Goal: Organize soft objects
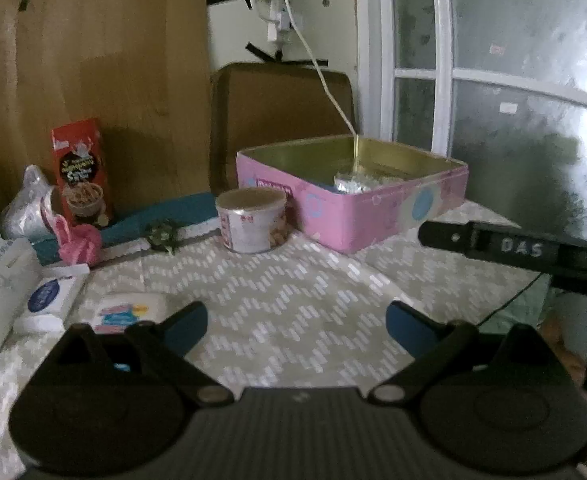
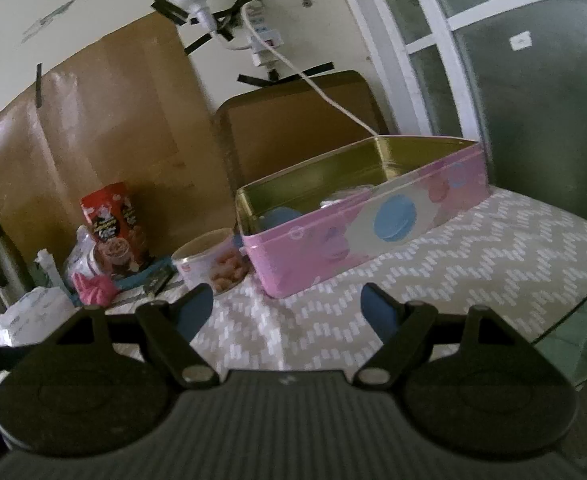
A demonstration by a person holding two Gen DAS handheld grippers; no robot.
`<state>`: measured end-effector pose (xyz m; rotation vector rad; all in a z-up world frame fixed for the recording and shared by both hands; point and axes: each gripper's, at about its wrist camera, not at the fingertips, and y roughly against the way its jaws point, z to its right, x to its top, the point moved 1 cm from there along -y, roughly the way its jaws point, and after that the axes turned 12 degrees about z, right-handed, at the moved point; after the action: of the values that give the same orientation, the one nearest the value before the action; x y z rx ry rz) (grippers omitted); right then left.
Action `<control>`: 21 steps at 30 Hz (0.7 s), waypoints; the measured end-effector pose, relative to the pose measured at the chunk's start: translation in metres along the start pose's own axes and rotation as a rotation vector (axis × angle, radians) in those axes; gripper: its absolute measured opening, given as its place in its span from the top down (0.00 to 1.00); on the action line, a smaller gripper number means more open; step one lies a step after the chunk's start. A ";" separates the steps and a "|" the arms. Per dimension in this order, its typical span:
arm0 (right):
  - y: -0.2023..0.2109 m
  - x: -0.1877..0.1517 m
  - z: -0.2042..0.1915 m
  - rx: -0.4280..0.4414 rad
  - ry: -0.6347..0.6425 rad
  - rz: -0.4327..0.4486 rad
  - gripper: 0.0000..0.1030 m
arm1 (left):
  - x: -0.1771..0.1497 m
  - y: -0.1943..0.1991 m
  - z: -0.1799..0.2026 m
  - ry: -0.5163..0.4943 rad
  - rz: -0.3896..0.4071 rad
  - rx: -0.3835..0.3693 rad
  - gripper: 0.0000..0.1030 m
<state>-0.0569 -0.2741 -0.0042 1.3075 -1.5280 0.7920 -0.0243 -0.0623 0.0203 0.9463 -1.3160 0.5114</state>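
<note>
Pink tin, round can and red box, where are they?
pink tin (image 1: 373, 216), left wrist view, on its front wall.
round can (image 1: 249, 224), left wrist view, on its side label.
red box (image 1: 81, 168), left wrist view, on its printed front.

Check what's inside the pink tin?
Inside the pink tin, the left wrist view shows a silvery foil packet against the near wall. The right wrist view adds something blue at the left end. The near wall hides the floor and anything lower.

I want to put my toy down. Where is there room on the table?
Bare tablecloth lies between the open left gripper, the round can and the pink tin box. The left side is crowded: tissue packs, pink bag, red carton.
</note>
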 end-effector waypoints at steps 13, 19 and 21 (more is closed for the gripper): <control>-0.008 -0.022 -0.067 0.274 0.176 -0.091 0.21 | 0.001 0.047 -0.107 0.186 0.045 0.150 0.09; -0.021 -0.047 -0.124 0.514 0.341 -0.223 0.22 | -0.008 0.016 -0.148 0.327 -0.031 0.128 0.26; -0.028 -0.054 -0.141 0.557 0.384 -0.246 0.22 | -0.014 0.000 -0.156 0.369 -0.075 0.118 0.32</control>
<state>0.0039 -0.1337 -0.0080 1.5864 -0.8481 1.2754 0.0628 0.0676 0.0109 0.9425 -0.9230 0.6758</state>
